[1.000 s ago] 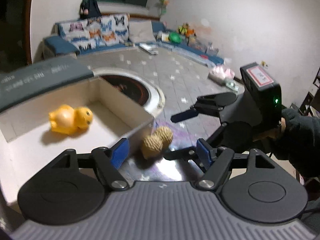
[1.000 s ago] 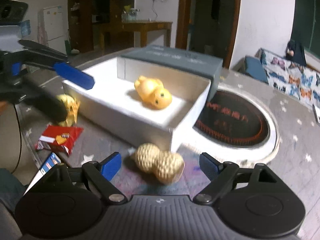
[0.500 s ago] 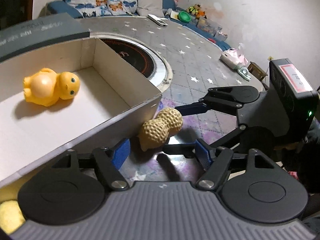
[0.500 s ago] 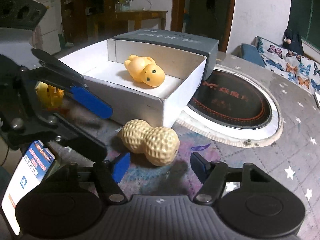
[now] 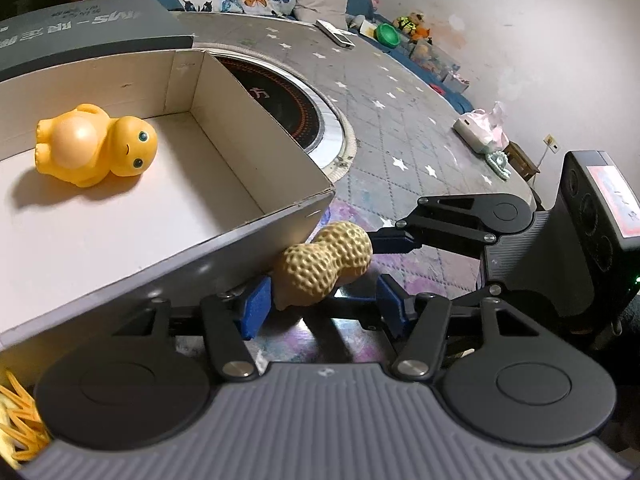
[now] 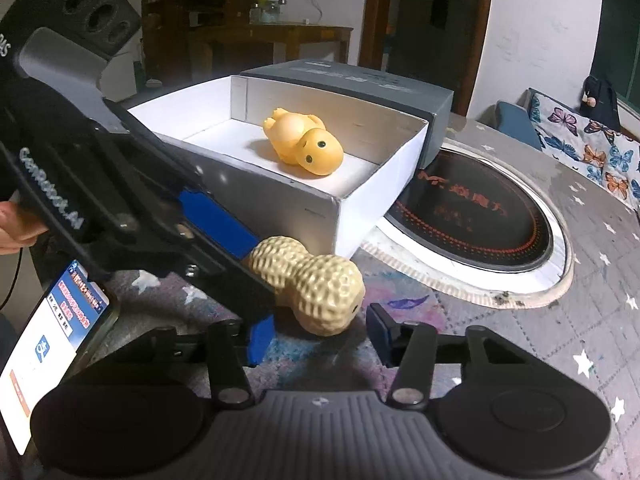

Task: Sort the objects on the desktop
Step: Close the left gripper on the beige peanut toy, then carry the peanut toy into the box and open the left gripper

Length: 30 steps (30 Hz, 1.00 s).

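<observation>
A tan dimpled peanut toy [image 5: 324, 264] [image 6: 316, 284] lies on the table against the near corner of the white box [image 5: 248, 152] [image 6: 376, 184]. A yellow rubber animal [image 5: 96, 146] [image 6: 304, 146] lies inside the box. My left gripper [image 5: 320, 308] straddles the peanut's near lobe with its jaws closing. Its left pad [image 5: 252, 308] touches the toy, while the other pad stands a little off it. My right gripper [image 6: 318, 332] is shut on the other lobe. Its upper finger [image 5: 400, 238] presses that lobe in the left wrist view. The left gripper's blue pad [image 6: 216, 220] meets the peanut's far end.
A dark grey lid [image 5: 92, 32] sits behind the box. A round black hob [image 5: 288, 108] [image 6: 472, 216] is set into the star-patterned table. A lit phone [image 6: 52, 352] lies at the near left, a yellow spiky toy [image 5: 16, 420] by the box, and a tissue pack [image 5: 480, 136] at the table's far edge.
Both grippers have drawn their jaws in around the peanut. The left one came down and closer to it; the right one stayed in place and closed onto it.
</observation>
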Motion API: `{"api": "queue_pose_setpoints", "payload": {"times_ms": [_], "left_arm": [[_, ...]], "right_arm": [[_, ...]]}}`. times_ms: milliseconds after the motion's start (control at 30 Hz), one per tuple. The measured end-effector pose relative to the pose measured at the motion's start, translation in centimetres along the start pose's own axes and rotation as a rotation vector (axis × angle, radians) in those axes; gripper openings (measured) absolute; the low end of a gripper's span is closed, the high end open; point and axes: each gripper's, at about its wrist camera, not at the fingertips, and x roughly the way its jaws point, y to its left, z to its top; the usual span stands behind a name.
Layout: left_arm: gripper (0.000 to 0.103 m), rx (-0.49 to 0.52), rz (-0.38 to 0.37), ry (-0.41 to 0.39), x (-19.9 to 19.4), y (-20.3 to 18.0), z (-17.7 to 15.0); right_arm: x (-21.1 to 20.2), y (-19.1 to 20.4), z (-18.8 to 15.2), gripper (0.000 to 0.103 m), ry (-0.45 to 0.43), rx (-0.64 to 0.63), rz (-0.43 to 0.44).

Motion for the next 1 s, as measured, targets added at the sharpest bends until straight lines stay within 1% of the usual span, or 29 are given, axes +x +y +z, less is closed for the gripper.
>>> {"api": "queue_pose_setpoints", "payload": {"times_ms": [33,167,333,467,600,667,767,867,1000], "left_arm": [[0.055,0.003,0.003,0.000,-0.1,0.0,0.0],[0.054,0.000,-0.006,-0.010,-1.0,-0.3,-0.1],[0.054,0.009,-0.020,-0.056,-3.9,-1.2,0.4],[0.054,0.030,0.000,-0.117,-6.6,-1.6,1.7],[0.054,0.030,0.048,-0.172,-8.2,-0.6,3.2],[0.054,0.008,0.070,-0.180,-8.5,0.7,3.9],[0.054,-0.044,0.094,-0.171,-8.6,3.1,4.9],[0.054,-0.075,0.116,-0.155,-8.2,5.2,5.6],[0.054,-0.120,0.130,-0.120,-7.2,7.5,6.1]], "right_arm": [[0.0,0.0,0.0,0.047,0.000,0.000,0.002],[-0.4,0.3,0.0,0.047,-0.007,-0.003,-0.002],[-2.1,0.6,0.6,0.047,-0.024,0.015,0.005],[-4.1,1.3,2.5,0.047,-0.061,-0.015,-0.010],[-4.8,1.6,5.1,0.047,-0.104,-0.064,-0.020],[-4.3,1.6,6.6,0.047,-0.126,-0.087,-0.022],[-2.6,1.5,8.6,0.047,-0.136,-0.098,-0.006],[-0.4,1.3,10.2,0.047,-0.123,-0.101,0.018],[3.1,0.6,11.9,0.047,-0.076,-0.072,0.068]]}}
